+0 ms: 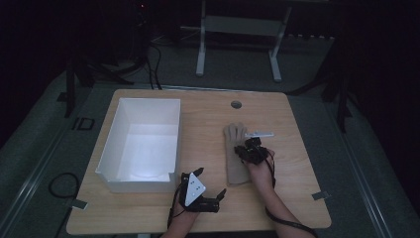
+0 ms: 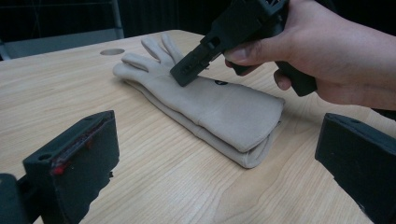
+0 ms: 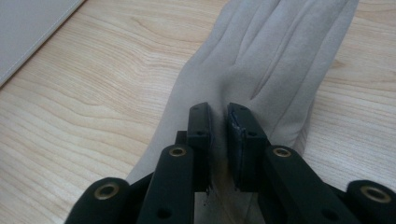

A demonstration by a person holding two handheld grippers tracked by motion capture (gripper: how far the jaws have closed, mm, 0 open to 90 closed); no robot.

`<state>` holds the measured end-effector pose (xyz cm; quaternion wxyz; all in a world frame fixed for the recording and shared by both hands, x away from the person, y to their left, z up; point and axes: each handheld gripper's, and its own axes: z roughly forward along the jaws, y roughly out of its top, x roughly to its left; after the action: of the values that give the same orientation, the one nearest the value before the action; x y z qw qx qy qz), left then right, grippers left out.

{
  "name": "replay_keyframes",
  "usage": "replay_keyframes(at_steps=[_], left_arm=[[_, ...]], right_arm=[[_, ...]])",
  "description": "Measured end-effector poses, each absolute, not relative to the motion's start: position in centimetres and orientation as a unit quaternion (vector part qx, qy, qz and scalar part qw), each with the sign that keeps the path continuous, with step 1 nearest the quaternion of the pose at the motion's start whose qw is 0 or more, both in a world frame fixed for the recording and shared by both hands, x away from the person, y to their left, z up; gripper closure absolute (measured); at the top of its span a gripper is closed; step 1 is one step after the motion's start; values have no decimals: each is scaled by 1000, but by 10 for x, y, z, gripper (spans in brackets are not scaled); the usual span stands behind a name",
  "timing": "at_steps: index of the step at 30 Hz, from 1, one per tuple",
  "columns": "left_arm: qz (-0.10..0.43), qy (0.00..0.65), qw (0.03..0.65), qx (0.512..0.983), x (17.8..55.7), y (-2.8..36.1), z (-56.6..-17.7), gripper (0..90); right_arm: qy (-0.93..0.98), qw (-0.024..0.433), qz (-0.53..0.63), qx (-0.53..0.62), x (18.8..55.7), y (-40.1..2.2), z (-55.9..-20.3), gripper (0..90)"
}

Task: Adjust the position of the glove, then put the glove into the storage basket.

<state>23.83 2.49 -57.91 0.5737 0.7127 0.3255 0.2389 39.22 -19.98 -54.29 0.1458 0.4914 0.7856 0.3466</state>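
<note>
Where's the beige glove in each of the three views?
High view: glove right of centre on the table, right of the white box, under the right gripper.
Left gripper view: glove at centre, cuff nearest, right gripper touching its back.
Right gripper view: glove from centre upward, the nearly closed jaws on it.
Shared landmark: the right gripper on the glove.

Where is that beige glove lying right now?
In the high view the glove lies flat on the right half of the wooden table, right of the white box, fingers pointing away from the person, with the right gripper down on it.
</note>
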Motion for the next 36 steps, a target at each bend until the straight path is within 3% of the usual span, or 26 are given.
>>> replay_keyframes(at_steps=[5,13,16,19,22,27,29,33,34,36], left_arm=[[239,323,573,715,238,25,-579,2],[239,321,571,718,239,23,-579,2],[240,297,561,734,240,17,-578,2],[244,264,559,747,240,10,-577,2],[244,266,562,744,240,10,-576,2],[242,250,571,744,247,6,-567,2],[219,244,574,750,250,5,-564,50],[165,241,598,747,251,-1,-557,42],[150,237,598,751,253,-3,-555,37],[148,239,596,752,256,-7,-554,36]], right_arm=[[785,142,355,488,391,-203,-538,709],[781,154,386,466,388,-225,-515,394],[783,129,399,460,392,-240,-513,252],[782,117,418,448,393,-251,-511,207],[788,116,430,424,393,-261,-508,222],[793,136,444,396,393,-273,-497,202],[795,132,438,397,394,-276,-491,196],[791,131,435,409,397,-284,-478,185],[790,127,440,408,398,-286,-475,146],[785,116,449,410,400,-288,-471,125]])
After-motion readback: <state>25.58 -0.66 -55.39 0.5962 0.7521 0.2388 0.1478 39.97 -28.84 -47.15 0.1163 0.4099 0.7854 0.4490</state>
